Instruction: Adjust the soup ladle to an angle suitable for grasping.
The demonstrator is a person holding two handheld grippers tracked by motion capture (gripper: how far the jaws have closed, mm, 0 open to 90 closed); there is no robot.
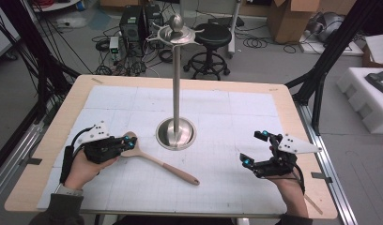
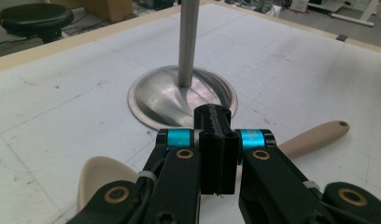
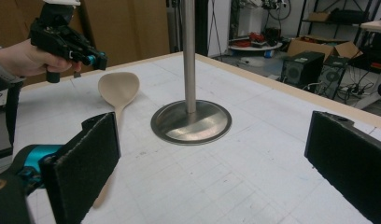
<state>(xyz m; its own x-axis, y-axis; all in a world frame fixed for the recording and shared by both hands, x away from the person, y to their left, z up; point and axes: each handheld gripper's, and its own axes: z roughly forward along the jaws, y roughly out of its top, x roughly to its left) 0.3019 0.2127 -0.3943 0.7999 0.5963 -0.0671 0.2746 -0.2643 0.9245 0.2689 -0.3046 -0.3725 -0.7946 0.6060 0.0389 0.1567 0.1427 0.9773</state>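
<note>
two sets of fingers: my left gripper [image 1: 127, 140] fingers are closed over the spoon [image 1: 154, 159] bowl, holding nothing; my right gripper [image 1: 254, 149] fingers wait wide open.

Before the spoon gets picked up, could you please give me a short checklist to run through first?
1. Left hand-held gripper open for a grasp: not ok, jaws shut with nothing between them.
2. Spoon lying flat and free on the table: ok.
3. Right hand-held gripper open and away from the spoon: ok.
4. Stand upright, top hooks empty: ok.
</note>
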